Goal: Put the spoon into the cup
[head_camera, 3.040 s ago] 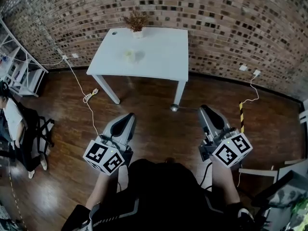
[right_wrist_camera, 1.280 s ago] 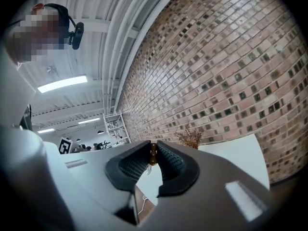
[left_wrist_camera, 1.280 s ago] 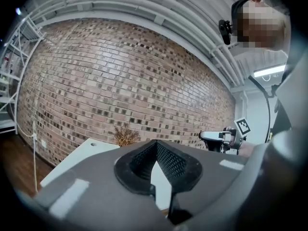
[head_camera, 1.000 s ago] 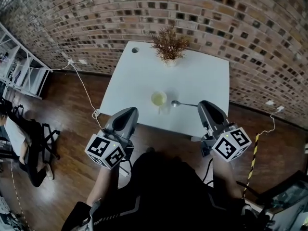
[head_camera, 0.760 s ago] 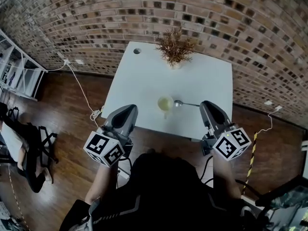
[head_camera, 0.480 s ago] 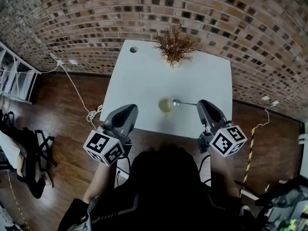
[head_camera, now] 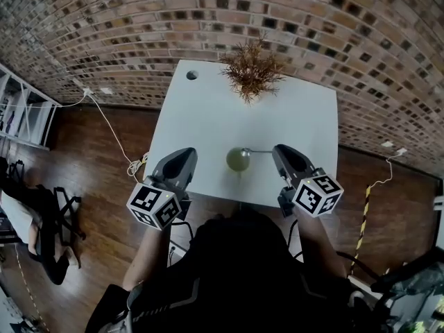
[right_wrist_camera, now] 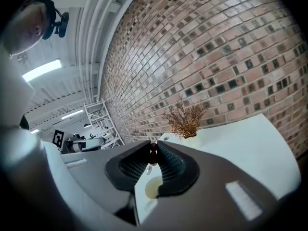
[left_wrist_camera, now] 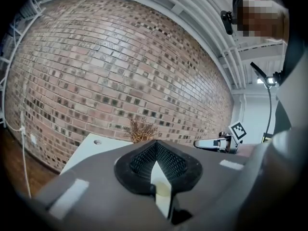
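A white bench [head_camera: 201, 123] is standing on a wood floor [head_camera: 90, 165] against a brick wall [head_camera: 139, 26].
A pale cup [head_camera: 238, 159] is sitting near the middle of its front edge; a dried plant [head_camera: 251, 71] is standing at the far edge, well apart from it; a round hole [head_camera: 192, 75] is showing in the far left corner.
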